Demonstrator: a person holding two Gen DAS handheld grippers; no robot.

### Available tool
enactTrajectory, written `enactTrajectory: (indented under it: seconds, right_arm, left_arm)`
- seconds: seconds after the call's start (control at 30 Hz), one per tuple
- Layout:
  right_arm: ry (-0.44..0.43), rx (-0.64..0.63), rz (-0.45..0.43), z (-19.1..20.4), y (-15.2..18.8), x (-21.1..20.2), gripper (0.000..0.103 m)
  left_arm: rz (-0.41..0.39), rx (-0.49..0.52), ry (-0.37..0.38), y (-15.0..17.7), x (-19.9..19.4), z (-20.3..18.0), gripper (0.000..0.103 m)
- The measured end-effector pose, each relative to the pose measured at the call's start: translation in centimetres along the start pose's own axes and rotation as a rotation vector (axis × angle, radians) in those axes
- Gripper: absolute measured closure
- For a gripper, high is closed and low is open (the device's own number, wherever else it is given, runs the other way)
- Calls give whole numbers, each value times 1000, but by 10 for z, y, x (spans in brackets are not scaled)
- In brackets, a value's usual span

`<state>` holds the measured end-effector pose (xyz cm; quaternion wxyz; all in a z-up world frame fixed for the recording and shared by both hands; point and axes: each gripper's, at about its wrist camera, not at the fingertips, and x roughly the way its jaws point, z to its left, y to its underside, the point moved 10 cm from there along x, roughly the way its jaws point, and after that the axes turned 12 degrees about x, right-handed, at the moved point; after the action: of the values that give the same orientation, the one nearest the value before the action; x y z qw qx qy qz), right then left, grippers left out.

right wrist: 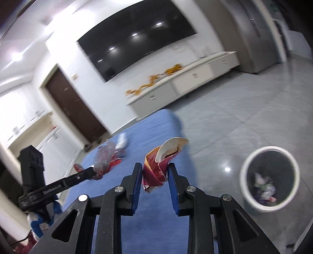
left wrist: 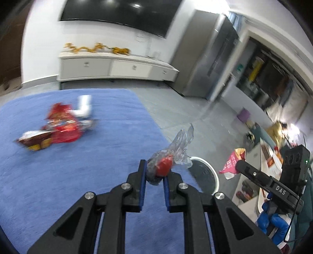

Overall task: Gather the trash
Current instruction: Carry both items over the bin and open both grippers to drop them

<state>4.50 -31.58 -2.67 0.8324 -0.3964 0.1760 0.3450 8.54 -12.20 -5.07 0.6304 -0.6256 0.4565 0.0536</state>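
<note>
My left gripper (left wrist: 155, 173) is shut on a clear plastic wrapper with a red lump inside (left wrist: 166, 162), held above the edge of the blue rug (left wrist: 58, 175). My right gripper (right wrist: 155, 172) is shut on a crumpled red and white snack packet (right wrist: 162, 162). In the left wrist view the right gripper (left wrist: 237, 166) shows at the right, holding that packet (left wrist: 233, 163). The left gripper (right wrist: 93, 170) with its wrapper (right wrist: 103, 158) appears at the left of the right wrist view. A white-rimmed trash bin (right wrist: 270, 175) with litter inside stands on the grey floor; its rim (left wrist: 213, 172) also shows behind the left fingers.
More red wrappers and a white box (left wrist: 58, 129) lie on the rug. A white low cabinet (left wrist: 117, 68) stands under a wall TV (left wrist: 121, 13). A grey tall cabinet (left wrist: 205, 58) and cluttered shelves (left wrist: 273, 82) are to the right. A brown door (right wrist: 72, 105) is at the left.
</note>
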Motion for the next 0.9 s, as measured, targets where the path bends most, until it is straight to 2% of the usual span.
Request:
enactTrajectory:
  seconds: [0.2, 0.33, 0.5, 0.63, 0.77, 0.9]
  right_arm:
    - [140, 77, -78, -83, -32, -26, 78]
    - [233, 111, -75, -133, -50, -28, 78]
    - [326, 142, -7, -192, -57, -12, 78]
    - [378, 163, 76, -232, -55, 13, 78]
    - [437, 183, 140, -267, -49, 31, 78]
    - [457, 229, 194, -292, -41, 42, 78]
  left_arm:
    - [95, 104, 76, -21, 80, -78, 89]
    - [166, 130, 110, -32, 138, -119, 89]
    - [260, 180, 129, -37, 216, -162, 89]
    - [357, 176, 134, -27, 277, -183, 88]
    - [428, 160, 109, -14, 319, -193, 88]
    - [492, 158, 70, 0, 355, -201, 88]
